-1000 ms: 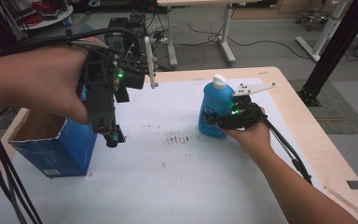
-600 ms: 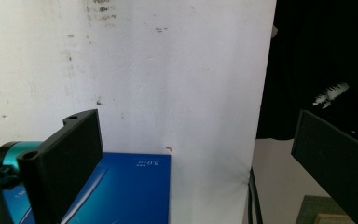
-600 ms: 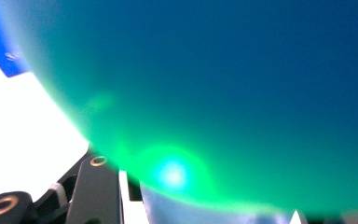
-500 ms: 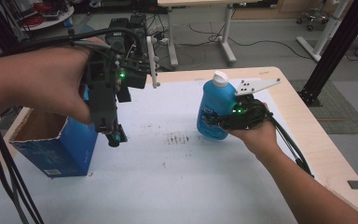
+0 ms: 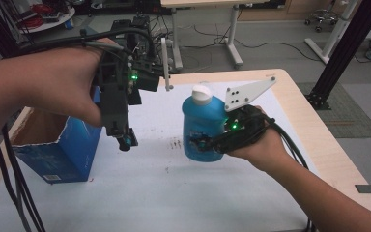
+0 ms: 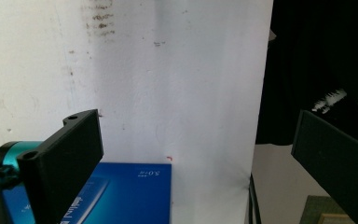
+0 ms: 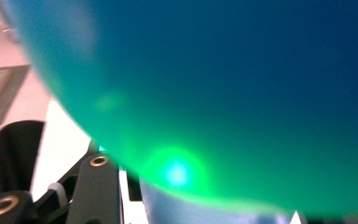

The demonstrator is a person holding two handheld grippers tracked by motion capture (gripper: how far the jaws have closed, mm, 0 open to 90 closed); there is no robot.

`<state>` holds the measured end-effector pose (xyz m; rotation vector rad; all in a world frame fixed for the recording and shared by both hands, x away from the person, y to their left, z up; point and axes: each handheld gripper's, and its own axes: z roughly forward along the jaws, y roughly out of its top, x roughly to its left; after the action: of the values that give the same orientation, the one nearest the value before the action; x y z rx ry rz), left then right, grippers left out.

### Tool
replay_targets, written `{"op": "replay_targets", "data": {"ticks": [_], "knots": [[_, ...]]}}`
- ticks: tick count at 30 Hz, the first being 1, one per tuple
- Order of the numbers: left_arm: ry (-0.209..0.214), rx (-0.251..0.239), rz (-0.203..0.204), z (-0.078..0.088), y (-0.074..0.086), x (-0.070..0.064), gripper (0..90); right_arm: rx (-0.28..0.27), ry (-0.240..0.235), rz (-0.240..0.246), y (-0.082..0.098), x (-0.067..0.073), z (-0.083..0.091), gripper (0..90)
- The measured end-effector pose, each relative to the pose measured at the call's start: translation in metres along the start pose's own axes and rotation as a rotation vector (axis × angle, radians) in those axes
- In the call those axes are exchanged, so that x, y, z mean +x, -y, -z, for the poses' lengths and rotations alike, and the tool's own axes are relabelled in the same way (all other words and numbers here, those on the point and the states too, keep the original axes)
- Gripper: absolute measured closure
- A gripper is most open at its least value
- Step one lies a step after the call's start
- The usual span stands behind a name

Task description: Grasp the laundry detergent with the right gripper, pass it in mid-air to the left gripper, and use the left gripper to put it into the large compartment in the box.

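Note:
A blue bottle (image 5: 203,121) with a white cap (image 5: 202,94) is held upright over the white sheet, with my right gripper (image 5: 201,144) shut on its lower body from the right. In the right gripper view the bottle (image 7: 223,84) looms close and blurred, a green light glinting on it, and one black finger (image 7: 98,191) shows at the lower left. My left gripper (image 5: 125,141) hangs pointing down beside an open blue cardboard box (image 5: 58,145). In the left gripper view this gripper (image 6: 200,158) stands open with nothing between its fingers, above the box (image 6: 126,196).
The white sheet (image 5: 174,193) covers a wooden table (image 5: 319,140), and a dark smudge (image 5: 175,143) marks it near the middle. Cables trail from both grippers. Desk legs (image 5: 232,34) and a black frame post (image 5: 338,53) stand on the floor behind.
The right gripper has carried the bottle left and nearer the camera, toward the table's middle. The left gripper has hardly moved.

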<state>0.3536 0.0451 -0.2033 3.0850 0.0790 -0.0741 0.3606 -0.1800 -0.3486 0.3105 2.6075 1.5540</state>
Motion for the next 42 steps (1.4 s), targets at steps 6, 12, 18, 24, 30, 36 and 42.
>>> {"op": "replay_targets", "data": {"ticks": [6,12,18,24,30,36,42], "knots": [[-0.001,0.008,0.000,-0.001,-0.005,-0.003,1.9,0.032,-0.090,0.057,-0.014,0.025,-0.021,46.0],[0.000,0.013,-0.003,-0.003,-0.008,-0.006,1.9,0.051,-0.154,0.077,-0.022,0.040,-0.043,46.0],[0.003,0.023,-0.008,-0.007,-0.011,-0.008,1.9,0.044,-0.192,0.072,-0.030,0.047,-0.061,46.1],[0.001,0.030,-0.006,-0.012,-0.011,-0.009,1.9,0.028,-0.219,0.055,-0.037,0.048,-0.069,46.2],[-0.001,0.033,-0.002,-0.016,-0.012,-0.009,1.9,0.029,-0.235,0.048,-0.042,0.048,-0.075,46.3],[-0.013,0.047,0.000,-0.021,-0.012,-0.009,1.9,0.010,-0.244,0.041,-0.046,0.048,-0.078,46.3],[-0.015,0.043,0.004,-0.023,-0.012,-0.009,1.9,0.010,-0.243,0.039,-0.046,0.047,-0.079,46.3]]}}
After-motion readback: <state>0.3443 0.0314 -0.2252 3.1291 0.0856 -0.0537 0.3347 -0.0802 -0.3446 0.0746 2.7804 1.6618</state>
